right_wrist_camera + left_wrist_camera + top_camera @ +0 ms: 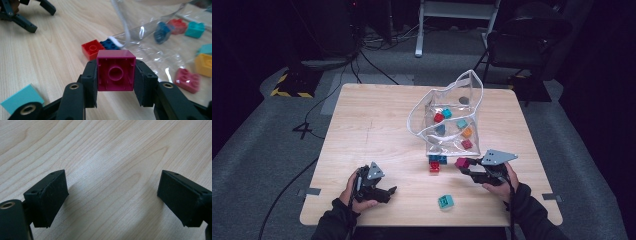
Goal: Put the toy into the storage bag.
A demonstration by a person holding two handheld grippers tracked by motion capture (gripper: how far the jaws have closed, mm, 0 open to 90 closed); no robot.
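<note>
My right gripper [464, 167] is shut on a magenta brick [462, 162], held a little above the table near the front right. In the right gripper view, the brick [116, 70] shows its hollow underside, squeezed between both pads [91, 82]. Just beyond it, a red brick [92, 49] and a blue brick [110, 44] lie at the mouth of a clear plastic bag [452, 112] holding several coloured bricks. My left gripper [391, 192] rests at the front left, open, with bare wood between its jaws [112, 192]. A teal brick [445, 201] lies near the front edge.
The wooden table [372, 125] stands on a grey carpet. A chair [527, 40] and a white frame [457, 15] stand beyond the far edge. Cables run over the floor at the left.
</note>
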